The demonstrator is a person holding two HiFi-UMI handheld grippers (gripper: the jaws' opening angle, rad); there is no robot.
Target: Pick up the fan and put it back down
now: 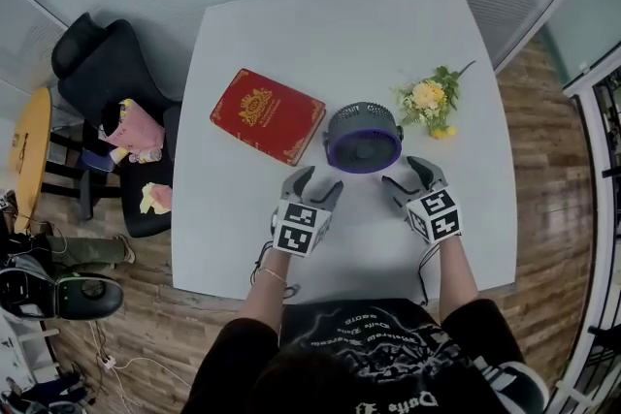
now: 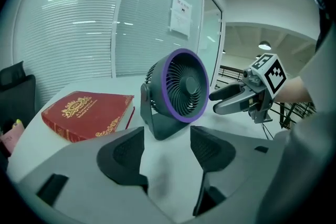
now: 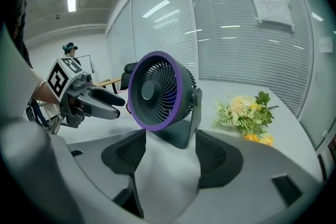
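A small grey fan with a purple ring stands upright on the white table, its grille facing me. It also shows in the left gripper view and the right gripper view. My left gripper hovers just short of the fan on its near left, jaws open and empty. My right gripper hovers on the fan's near right, also open and empty. Neither gripper touches the fan. Each gripper shows in the other's view: the right gripper and the left gripper.
A red book with gold ornament lies left of the fan. A bunch of yellow flowers lies to its right. A black chair with bags stands off the table's left edge. Glass walls with blinds lie beyond the table.
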